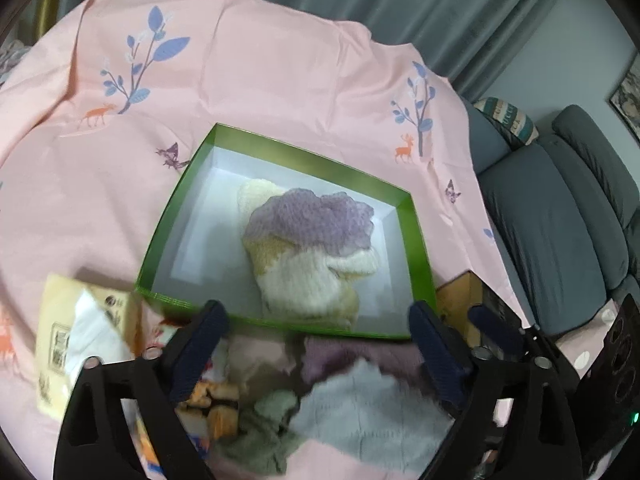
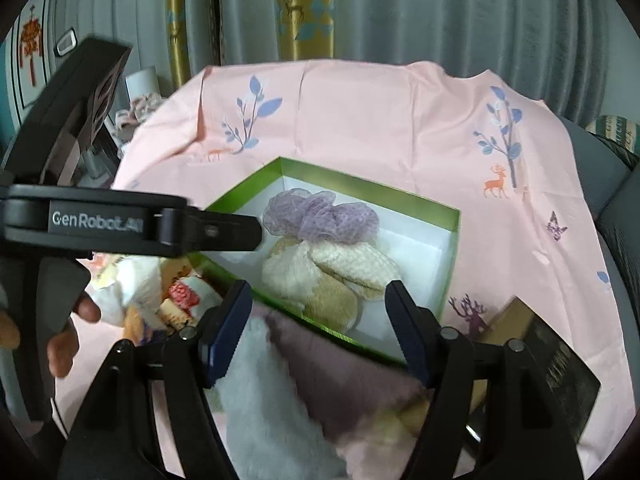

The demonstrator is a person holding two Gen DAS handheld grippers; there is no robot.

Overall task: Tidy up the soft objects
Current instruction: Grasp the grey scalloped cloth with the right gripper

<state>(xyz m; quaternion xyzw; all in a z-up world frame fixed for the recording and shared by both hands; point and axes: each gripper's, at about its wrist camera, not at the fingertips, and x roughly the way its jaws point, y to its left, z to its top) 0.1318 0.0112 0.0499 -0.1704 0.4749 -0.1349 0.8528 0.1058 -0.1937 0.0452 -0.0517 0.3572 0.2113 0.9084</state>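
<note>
A green box (image 1: 416, 248) with a white inside lies on the pink printed sheet (image 1: 280, 80). In it sit cream and yellow knitted pieces (image 1: 312, 280) with a purple mesh puff (image 1: 312, 220) on top. The box (image 2: 452, 256), the knits (image 2: 304, 276) and the puff (image 2: 332, 216) also show in the right wrist view. My left gripper (image 1: 318, 316) is open over the box's near edge, with nothing pressed. Below it lie a pale grey fluffy cloth (image 1: 372, 412), a mauve cloth (image 1: 340, 356) and an olive one (image 1: 264, 432). My right gripper (image 2: 318, 294) is open above the grey cloth (image 2: 268, 412) and mauve cloth (image 2: 348, 376).
A yellow packet (image 1: 80, 332) and snack packs (image 1: 212, 396) lie at the left. A dark gold box (image 2: 540, 360) sits at the right. A person's hand (image 2: 68, 340) holds the left gripper's black body (image 2: 120, 220). A grey sofa (image 1: 560, 220) and curtains (image 2: 440, 12) border the sheet.
</note>
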